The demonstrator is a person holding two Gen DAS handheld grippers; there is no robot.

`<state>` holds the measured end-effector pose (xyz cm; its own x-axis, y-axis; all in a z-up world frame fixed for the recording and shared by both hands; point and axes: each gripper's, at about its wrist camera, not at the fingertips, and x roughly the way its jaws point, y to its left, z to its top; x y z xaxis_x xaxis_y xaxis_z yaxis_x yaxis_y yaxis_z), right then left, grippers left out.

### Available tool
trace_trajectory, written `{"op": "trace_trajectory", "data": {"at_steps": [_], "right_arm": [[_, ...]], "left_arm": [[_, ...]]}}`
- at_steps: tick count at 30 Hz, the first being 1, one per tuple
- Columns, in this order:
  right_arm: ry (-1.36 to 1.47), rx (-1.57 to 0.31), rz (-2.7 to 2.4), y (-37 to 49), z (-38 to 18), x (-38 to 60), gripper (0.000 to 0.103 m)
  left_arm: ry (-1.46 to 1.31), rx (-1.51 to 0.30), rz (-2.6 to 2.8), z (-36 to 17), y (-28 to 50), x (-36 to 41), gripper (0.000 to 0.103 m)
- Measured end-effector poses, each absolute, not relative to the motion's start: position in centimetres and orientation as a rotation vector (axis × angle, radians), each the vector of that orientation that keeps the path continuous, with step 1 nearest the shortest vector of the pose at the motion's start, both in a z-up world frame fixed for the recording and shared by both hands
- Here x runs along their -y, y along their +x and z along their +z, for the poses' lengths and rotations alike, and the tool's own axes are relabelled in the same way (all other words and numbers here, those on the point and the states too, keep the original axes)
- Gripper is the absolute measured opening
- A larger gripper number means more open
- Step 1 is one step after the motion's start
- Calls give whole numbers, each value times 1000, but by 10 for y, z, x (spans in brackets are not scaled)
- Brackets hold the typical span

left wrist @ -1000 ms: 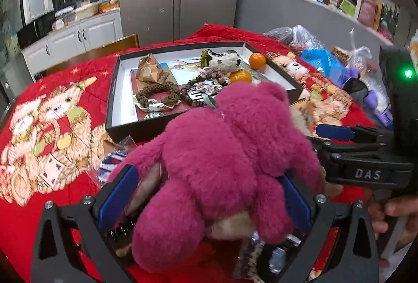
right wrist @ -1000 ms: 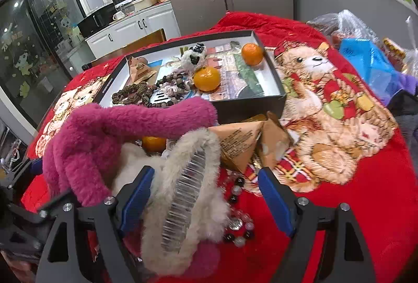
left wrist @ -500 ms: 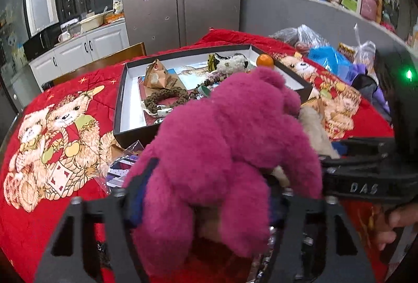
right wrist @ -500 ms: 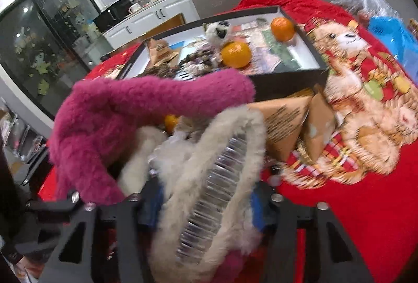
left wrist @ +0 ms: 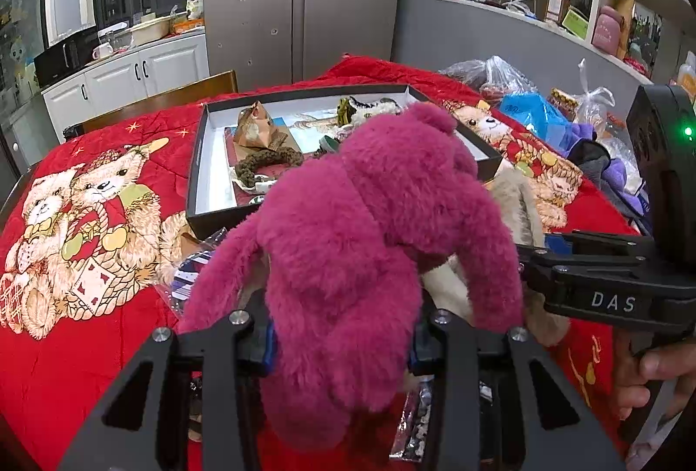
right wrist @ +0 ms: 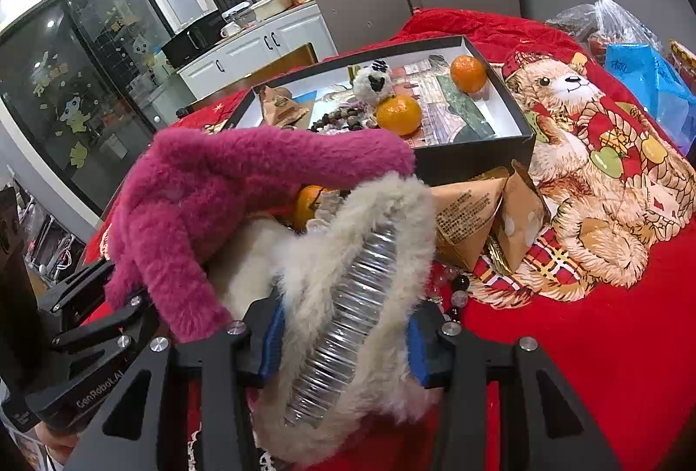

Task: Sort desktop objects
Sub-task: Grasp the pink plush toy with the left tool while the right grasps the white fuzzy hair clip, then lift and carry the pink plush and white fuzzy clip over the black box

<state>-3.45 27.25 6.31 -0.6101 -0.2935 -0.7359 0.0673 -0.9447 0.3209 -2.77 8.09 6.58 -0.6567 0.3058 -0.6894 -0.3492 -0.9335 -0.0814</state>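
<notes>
The left tongs (left wrist: 339, 340) are closed narrow on the lower body of the pink plush bear (left wrist: 369, 236), while the right tongs (right wrist: 346, 336) are clamped on a cream furry hair clip (right wrist: 361, 288) with a metal comb strip, which lies tangled up against the bear. Both things sit near the front of the red blanket (right wrist: 587, 340) covering the worktop, just short of the black tray (right wrist: 474, 159), where oranges (right wrist: 398, 114), beads and a small toy already lie. The step in hand looks like separating the two soft things so each can be sorted. To do it well, I would judge it best to draw the tongs apart slowly, watching that the comb teeth do not snag the bear's fur, then lift the bear high enough to pass over the tray's near wall and the paper packets (right wrist: 474, 218) beside it.
</notes>
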Motion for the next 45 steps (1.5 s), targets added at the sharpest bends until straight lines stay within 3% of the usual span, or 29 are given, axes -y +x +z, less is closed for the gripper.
{"op": "trace_trajectory", "data": {"at_steps": [4, 7, 27, 45], "right_arm": [[1238, 391, -2638, -30, 70, -273, 41], [1203, 408, -2648, -26, 77, -277, 21], [1068, 432, -2662, -11, 108, -280, 16], [879, 342, -2722, 13, 176, -263, 13]], "left_arm": [[-1026, -73, 2590, 73, -24, -77, 41], [-1002, -74, 2603, 79, -20, -75, 41], [-868, -58, 2655, 120, 4, -66, 41], [-734, -45, 2720, 170, 36, -38, 41]]}}
